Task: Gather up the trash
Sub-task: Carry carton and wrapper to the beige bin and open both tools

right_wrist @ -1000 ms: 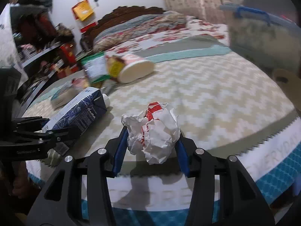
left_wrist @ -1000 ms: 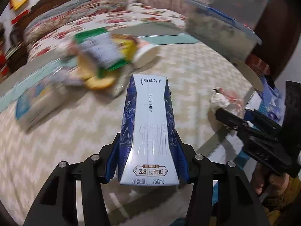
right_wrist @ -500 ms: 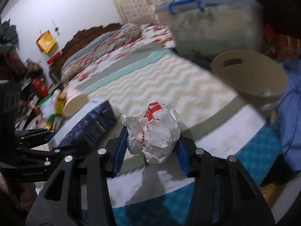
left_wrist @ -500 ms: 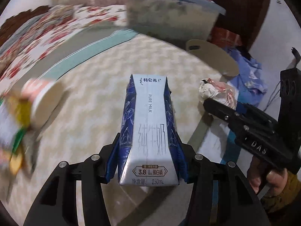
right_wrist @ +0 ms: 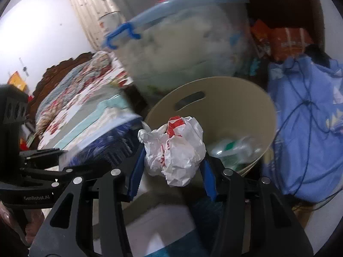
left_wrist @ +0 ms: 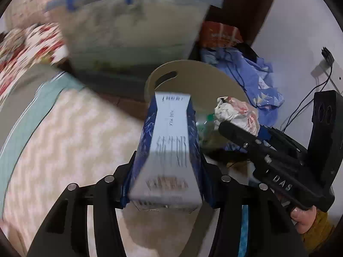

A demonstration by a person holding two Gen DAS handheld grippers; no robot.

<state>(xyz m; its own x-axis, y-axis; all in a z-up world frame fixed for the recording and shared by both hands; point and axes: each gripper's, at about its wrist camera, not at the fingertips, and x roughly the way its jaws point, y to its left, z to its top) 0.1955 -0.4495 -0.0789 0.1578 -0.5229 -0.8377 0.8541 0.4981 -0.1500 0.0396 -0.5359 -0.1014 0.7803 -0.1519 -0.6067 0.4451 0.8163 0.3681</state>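
My milk carton point(left_wrist: 169, 150) is a long box, blue on the sides and white on top. It points straight away from me, toward the tan bin point(left_wrist: 214, 79). My left claw point(left_wrist: 167, 184) pinches it from both sides. My right claw point(right_wrist: 171, 167) squeezes a crumpled white and red wrapper point(right_wrist: 175, 147), just in front of the bin's round rim. A clear bottle point(right_wrist: 233, 147) lies inside.

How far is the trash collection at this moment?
Done: a plastic bottle already lies in the beige bin. In hand: left gripper holds the milk carton, right gripper the crumpled wrapper. Left: dropping both in.
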